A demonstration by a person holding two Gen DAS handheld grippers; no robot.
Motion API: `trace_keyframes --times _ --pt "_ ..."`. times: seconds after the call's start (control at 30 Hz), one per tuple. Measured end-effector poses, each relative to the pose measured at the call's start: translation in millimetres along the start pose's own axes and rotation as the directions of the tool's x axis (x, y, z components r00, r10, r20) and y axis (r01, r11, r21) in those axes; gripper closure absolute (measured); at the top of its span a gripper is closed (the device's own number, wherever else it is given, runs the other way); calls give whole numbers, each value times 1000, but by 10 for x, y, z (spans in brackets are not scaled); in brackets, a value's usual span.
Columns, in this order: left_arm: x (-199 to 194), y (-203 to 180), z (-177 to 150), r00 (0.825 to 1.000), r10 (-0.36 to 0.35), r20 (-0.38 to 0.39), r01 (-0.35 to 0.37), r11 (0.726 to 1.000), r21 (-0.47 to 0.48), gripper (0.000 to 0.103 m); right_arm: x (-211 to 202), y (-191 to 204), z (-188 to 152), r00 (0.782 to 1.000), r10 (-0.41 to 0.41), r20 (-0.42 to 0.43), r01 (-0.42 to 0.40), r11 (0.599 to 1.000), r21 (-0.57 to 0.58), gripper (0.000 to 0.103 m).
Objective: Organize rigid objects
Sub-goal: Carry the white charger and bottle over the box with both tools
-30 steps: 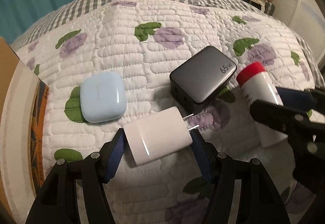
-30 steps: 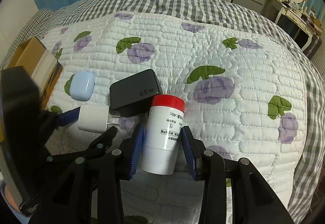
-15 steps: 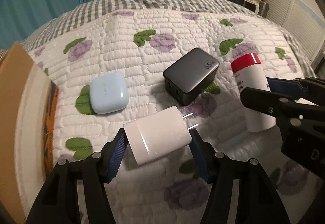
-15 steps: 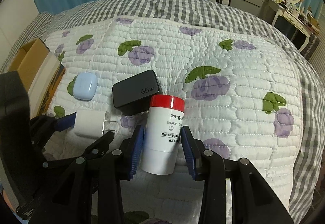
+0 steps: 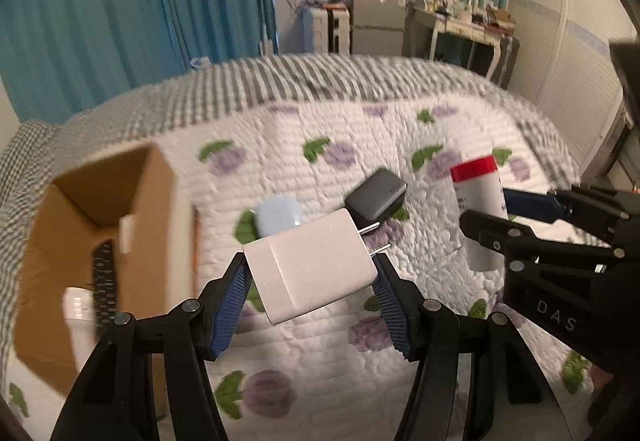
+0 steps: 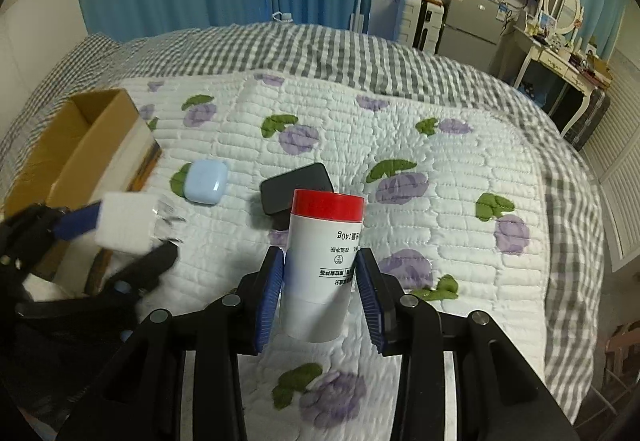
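My left gripper is shut on a white plug charger and holds it in the air above the quilt, just right of an open cardboard box. My right gripper is shut on a white bottle with a red cap, also lifted; it shows in the left wrist view too. The white charger appears blurred in the right wrist view. A light blue earbud case and a black 65W charger lie on the quilt between the grippers and the box.
The box holds a dark remote-like object and something white. The flowered quilt covers a grey checked bed. Blue curtains, a fridge and a dressing table stand behind the bed.
Both grippers have lifted their objects higher off the quilt. The left gripper has swung toward the cardboard box, which now shows its open inside.
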State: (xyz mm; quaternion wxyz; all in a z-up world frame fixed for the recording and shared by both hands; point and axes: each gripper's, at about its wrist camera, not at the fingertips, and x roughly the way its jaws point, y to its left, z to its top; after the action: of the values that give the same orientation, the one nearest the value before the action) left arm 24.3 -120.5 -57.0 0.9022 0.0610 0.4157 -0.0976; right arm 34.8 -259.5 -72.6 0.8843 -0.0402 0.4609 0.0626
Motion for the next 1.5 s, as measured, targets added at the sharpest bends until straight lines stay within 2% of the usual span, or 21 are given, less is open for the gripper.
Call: trace_keyframes --times 0.3,0.47,0.63,0.8,0.97,1.13,1.33,1.5 --pt "-726 484 72 993 13 120 -5 998 -64 40 -725 353 175 996 -29 87 33 998 -46 66" --pt "-1084 797 102 982 36 185 -20 996 -90 40 -1121 741 362 989 -14 149 28 995 -96 66" --pt "-1265 1175 104 973 74 220 -47 991 -122 40 -1355 1213 556 980 28 196 3 988 -157 66" --pt "-1227 1526 75 970 119 214 -89 986 -142 40 -1407 1699 748 973 84 215 -36 975 -219 66" --pt "-953 1844 25 974 151 168 -127 981 -149 40 -1203 2191 926 972 133 195 -77 959 -271 66" --pt "-593 2047 -27 979 171 112 -157 980 -123 40 -783 2465 1011 978 150 146 -103 952 -290 66" --pt "-66 2178 -100 986 167 28 -164 983 -79 40 -116 2541 1075 988 144 62 -121 952 -280 66" --pt "178 2223 -161 988 150 -24 -152 986 -68 40 372 2572 1136 992 126 12 -118 953 -278 66"
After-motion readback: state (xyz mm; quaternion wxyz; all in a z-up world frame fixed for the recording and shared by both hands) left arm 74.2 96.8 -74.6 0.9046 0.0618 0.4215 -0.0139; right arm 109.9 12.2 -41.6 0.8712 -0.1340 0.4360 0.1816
